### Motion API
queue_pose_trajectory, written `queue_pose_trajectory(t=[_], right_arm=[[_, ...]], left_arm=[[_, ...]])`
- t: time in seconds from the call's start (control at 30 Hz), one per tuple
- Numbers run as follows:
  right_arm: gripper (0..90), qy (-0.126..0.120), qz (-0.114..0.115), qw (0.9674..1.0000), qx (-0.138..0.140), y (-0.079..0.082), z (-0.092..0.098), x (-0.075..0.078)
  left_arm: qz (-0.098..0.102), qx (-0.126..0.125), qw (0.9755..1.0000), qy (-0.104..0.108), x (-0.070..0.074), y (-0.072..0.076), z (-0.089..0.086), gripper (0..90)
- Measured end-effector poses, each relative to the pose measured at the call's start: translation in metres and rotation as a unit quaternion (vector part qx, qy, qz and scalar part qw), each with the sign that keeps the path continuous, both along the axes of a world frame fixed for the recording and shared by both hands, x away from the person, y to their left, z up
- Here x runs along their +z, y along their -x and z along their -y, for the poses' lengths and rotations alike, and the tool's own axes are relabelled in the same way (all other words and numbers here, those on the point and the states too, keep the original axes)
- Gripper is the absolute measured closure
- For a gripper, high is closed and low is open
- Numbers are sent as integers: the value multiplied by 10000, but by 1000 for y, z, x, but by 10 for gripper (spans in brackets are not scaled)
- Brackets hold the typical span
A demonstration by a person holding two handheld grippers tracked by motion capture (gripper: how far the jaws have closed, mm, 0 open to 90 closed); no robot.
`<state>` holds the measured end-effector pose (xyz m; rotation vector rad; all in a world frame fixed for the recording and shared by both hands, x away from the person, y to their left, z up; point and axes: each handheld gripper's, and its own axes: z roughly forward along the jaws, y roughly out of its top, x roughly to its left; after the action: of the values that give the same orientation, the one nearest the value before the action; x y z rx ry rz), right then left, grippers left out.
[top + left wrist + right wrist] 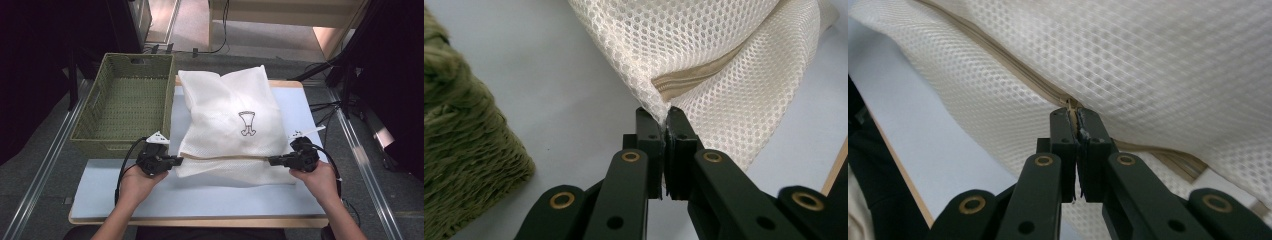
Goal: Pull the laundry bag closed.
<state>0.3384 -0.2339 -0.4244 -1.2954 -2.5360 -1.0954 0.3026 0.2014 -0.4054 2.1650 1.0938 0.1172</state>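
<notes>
A white mesh laundry bag [227,120] with a beige zipper [225,157] along its near edge lies on the pale blue table top [200,192]. My left gripper [176,161] is shut on the bag's left corner, where the mesh [684,55] bunches between the jaws by the zipper's end [694,77]. My right gripper [271,161] is shut on the zipper's pull at the bag's right end; in the right gripper view the small pull [1073,106] sits pinched between the jaws on the zipper line [1013,65]. A small drawn figure [247,123] marks the bag's top.
A green woven basket [97,112] stands at the table's left, close to my left gripper, and appears as a green wall [459,150] in the left gripper view. The table's wooden edge [200,221] runs along the front. Metal rails and cables flank the table.
</notes>
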Motion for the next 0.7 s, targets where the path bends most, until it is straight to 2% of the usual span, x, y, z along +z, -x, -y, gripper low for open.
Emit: queue_pose_trajectory(t=[0.3, 0.53, 0.7], right_arm=[[890, -36, -26, 9998, -190, 2, 11, 0], [889, -39, -26, 9996, -285, 6, 19, 0], [890, -40, -67, 9989, -460, 7, 29, -1]], left_arm=[[69, -54, 9999, -81, 1, 0, 1, 885], [33, -72, 9999, -67, 1, -1, 0, 885], [16, -72, 10000, -48, 0, -2, -1, 885]])
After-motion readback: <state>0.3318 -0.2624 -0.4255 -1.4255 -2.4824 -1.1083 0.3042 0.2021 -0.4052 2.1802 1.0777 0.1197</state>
